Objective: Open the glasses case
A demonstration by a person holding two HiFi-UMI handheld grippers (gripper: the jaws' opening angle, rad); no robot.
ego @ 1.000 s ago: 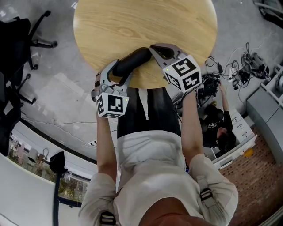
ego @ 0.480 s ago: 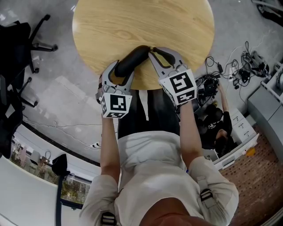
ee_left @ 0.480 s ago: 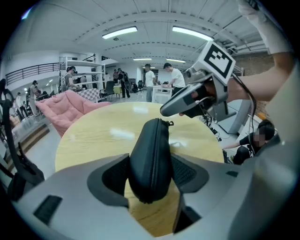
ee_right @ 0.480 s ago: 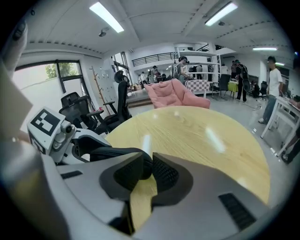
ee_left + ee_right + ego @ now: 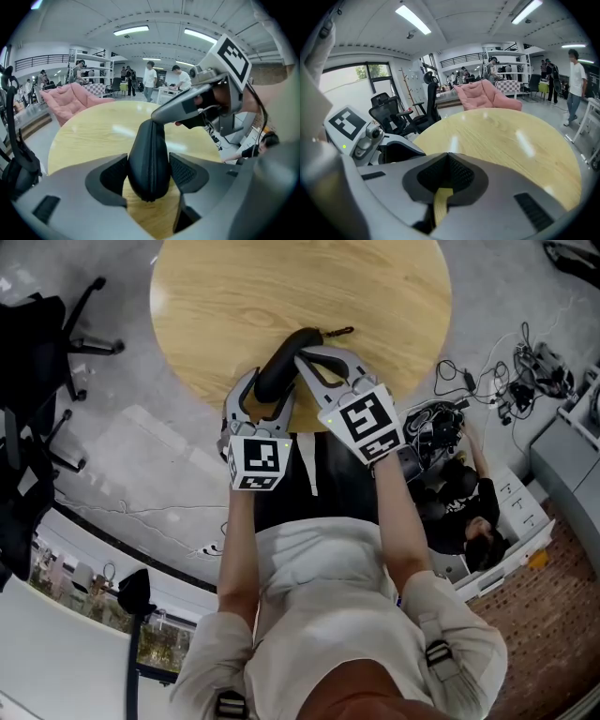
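Note:
The black zipped glasses case lies on the round wooden table near its front edge. My left gripper is shut on its near end. In the left gripper view both pads press the case with the zip seam facing me. My right gripper is shut, its jaws having just been closing, and its tip rests on the case's far part. Nothing shows between its closed tips. A thin cord sticks out past the case's far end.
Black office chairs stand left of the table. Cables and a white cabinet lie to the right, with a person in dark clothes low beside them. A pink sofa and standing people are beyond the table.
Both grippers and the case have shifted a little right and further onto the table. The right gripper's tip has moved left onto the case, uncovering the cord at the case's far end.

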